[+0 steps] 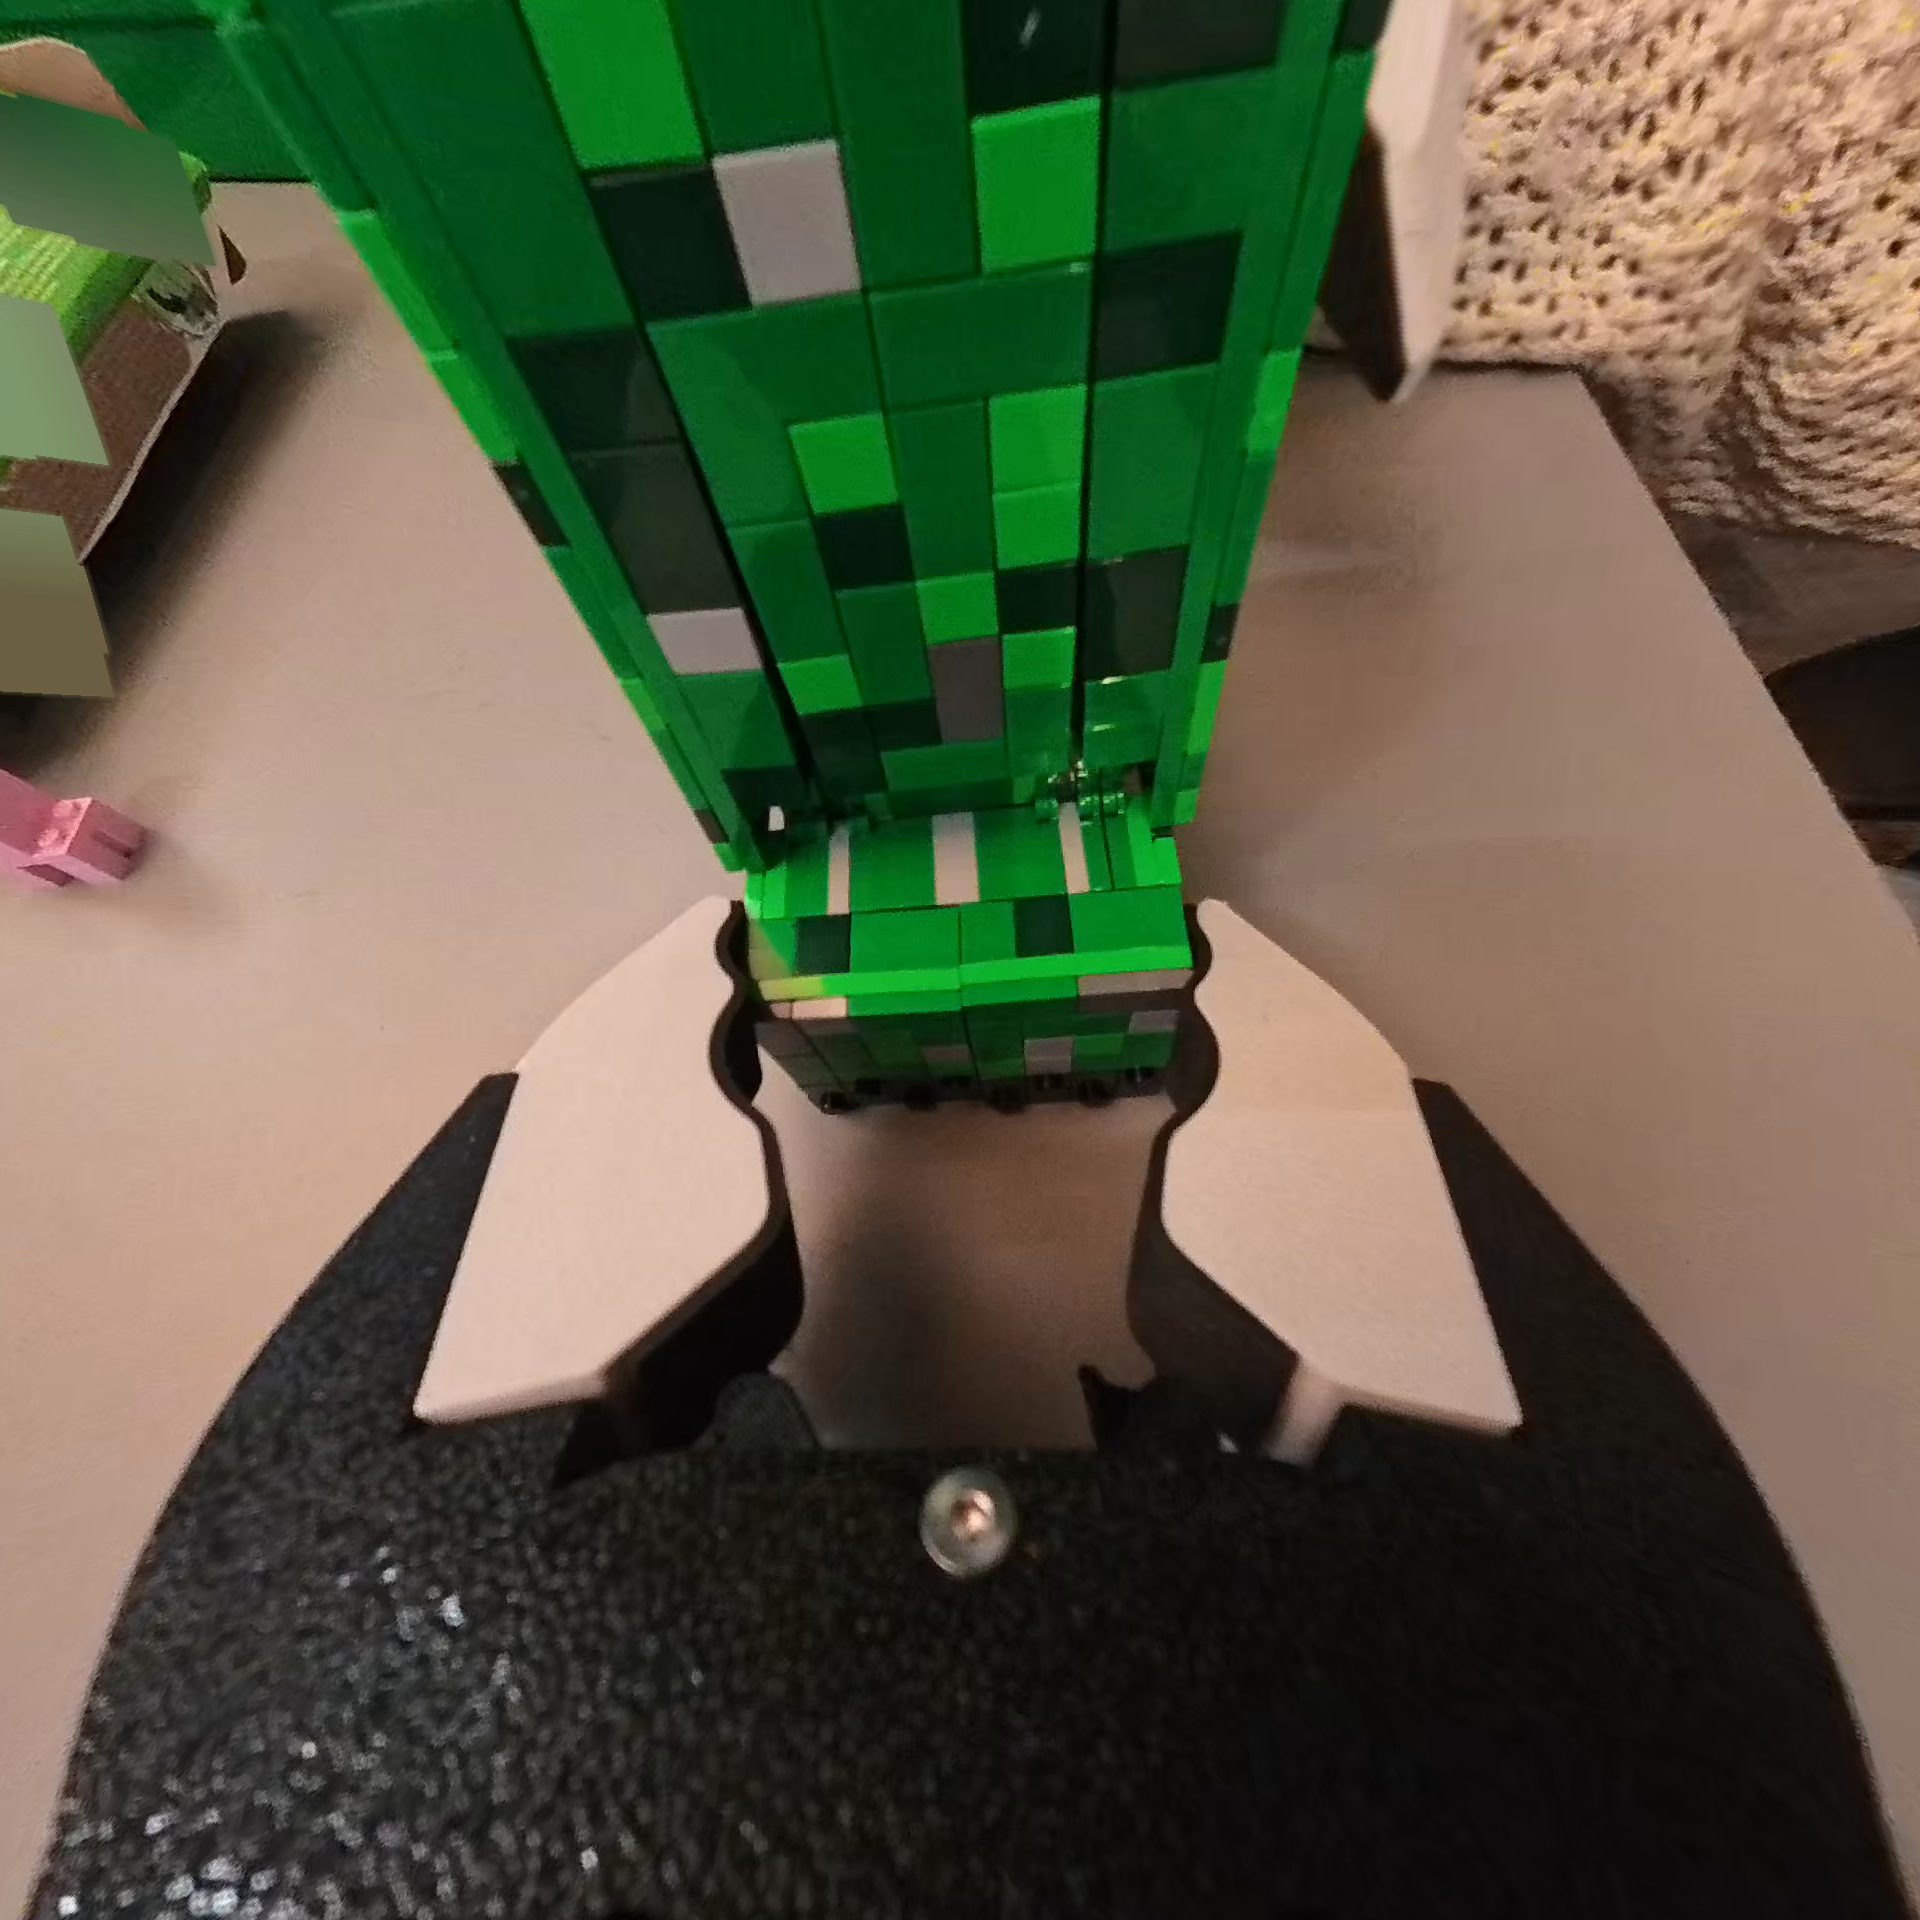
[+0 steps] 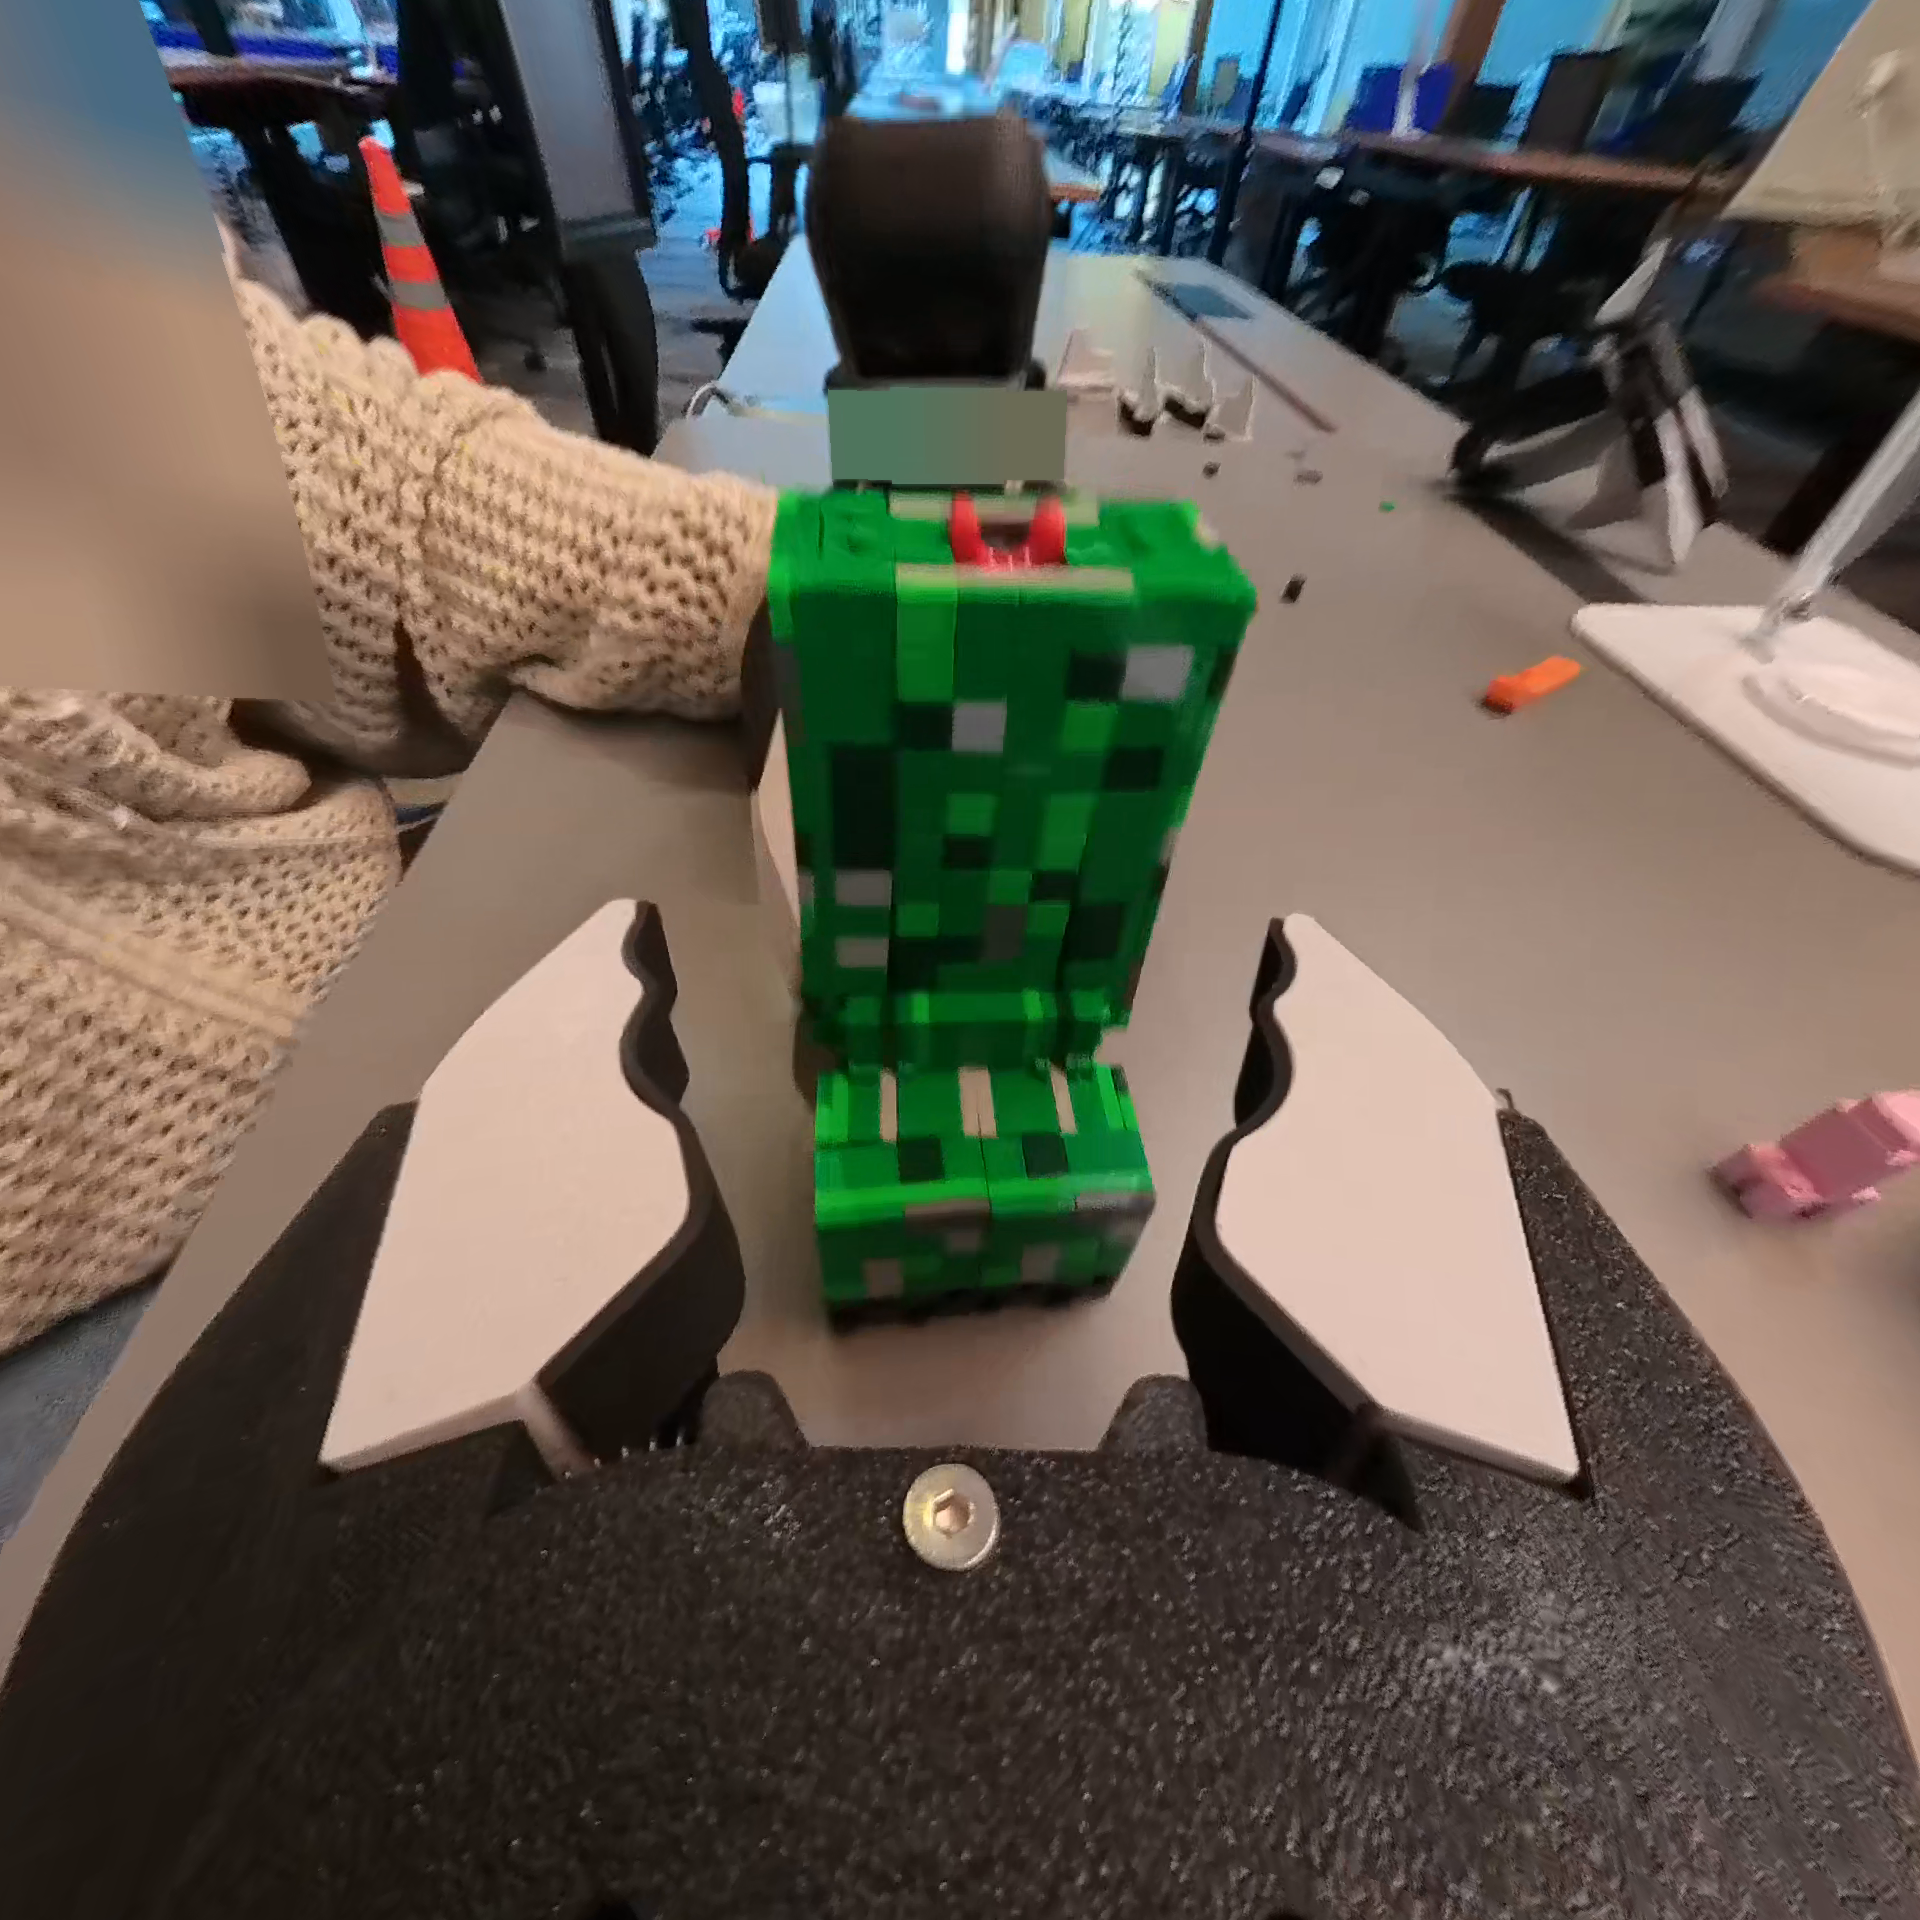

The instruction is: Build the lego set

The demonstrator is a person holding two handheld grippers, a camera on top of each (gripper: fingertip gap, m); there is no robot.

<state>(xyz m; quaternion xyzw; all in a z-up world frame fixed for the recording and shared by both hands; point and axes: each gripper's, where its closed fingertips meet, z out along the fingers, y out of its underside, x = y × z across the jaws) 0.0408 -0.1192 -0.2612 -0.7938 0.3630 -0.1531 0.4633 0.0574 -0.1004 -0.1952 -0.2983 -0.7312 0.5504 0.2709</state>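
Clamping left gripper [image 1: 966, 997] on foot block [image 1: 966, 966] of green lego figure [image 1: 914, 468]; right gripper [image 2: 961, 1132] spread, empty. Figure tall, top-heavy, brittle; I favour low hold.

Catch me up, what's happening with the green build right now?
The tall green pixel-patterned lego figure stands upright on the grey table. The left gripper has its fingers against both sides of the figure's green block foot. The right gripper hangs open in front of the figure, touching nothing. A small pink lego piece and an orange brick separator tool lie loose on the table.
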